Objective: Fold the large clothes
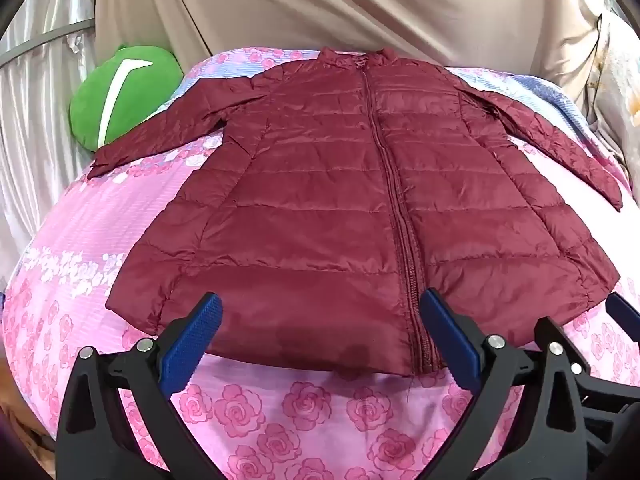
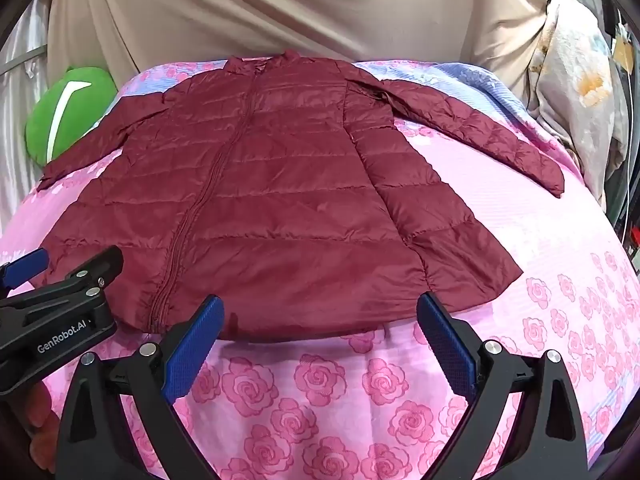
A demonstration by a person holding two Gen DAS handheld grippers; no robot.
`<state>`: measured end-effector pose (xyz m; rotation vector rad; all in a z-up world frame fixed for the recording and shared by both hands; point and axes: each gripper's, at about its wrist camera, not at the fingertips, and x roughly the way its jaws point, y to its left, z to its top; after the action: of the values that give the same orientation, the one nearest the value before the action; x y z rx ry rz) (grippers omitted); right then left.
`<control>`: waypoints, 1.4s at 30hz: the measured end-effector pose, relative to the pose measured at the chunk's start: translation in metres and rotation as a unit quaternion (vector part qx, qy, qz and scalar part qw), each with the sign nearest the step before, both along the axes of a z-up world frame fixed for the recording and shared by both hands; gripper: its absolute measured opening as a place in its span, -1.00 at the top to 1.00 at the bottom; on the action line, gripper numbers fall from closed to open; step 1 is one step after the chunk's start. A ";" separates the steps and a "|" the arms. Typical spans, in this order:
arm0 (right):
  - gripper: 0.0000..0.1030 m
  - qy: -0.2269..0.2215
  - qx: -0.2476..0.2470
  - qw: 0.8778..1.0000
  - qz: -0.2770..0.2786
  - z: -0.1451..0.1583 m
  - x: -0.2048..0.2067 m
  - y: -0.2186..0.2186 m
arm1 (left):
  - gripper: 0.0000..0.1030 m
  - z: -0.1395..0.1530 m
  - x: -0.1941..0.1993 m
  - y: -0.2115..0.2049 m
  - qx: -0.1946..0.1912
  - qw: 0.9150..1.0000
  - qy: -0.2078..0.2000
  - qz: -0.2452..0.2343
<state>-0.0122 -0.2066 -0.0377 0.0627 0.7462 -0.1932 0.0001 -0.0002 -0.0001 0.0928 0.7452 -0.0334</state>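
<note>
left wrist: jacket [image 1: 360, 208], dark red quilted, lies flat on the bed [image 1: 320, 420], zipped, front up, collar at the far end, hem nearest the camera, both sleeves spread out to the sides. left tool [image 1: 320, 332] released, blue pads wide apart, hovering at the hem with nothing between them; zipper runs down just inside its right pad. right tool [image 1: 624, 316] shows at the right edge, just beside the hem corner. green pillow [image 1: 120, 96] at far left by the sleeve, beige curtain [image 1: 340, 4] behind. right wrist: jacket [image 2: 272, 208] same layout, hem close to the camera. right tool [image 2: 320, 332] released, pads spread, empty, at the hem right of the zipper. left tool [image 2: 40, 280] enters from the left, over the hem.
</note>
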 end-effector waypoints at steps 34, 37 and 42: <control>-0.85 -0.010 -0.022 1.000 -0.007 0.010 0.012 0.010 | -0.88 -0.008 0.014 0.003 -0.002 1.000 0.009 0.008; -0.85 -0.012 -0.022 1.000 -0.007 0.010 0.012 0.010 | -0.88 -0.007 0.015 0.004 -0.002 1.000 0.008 0.008; -0.85 -0.014 -0.027 1.000 -0.009 0.013 0.012 0.013 | -0.88 -0.005 0.016 0.006 -0.003 1.000 0.006 0.008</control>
<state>-0.0003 -0.1932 -0.0247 0.0213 0.7127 -0.2296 0.0166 0.0062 -0.0054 0.0811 0.7584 -0.0204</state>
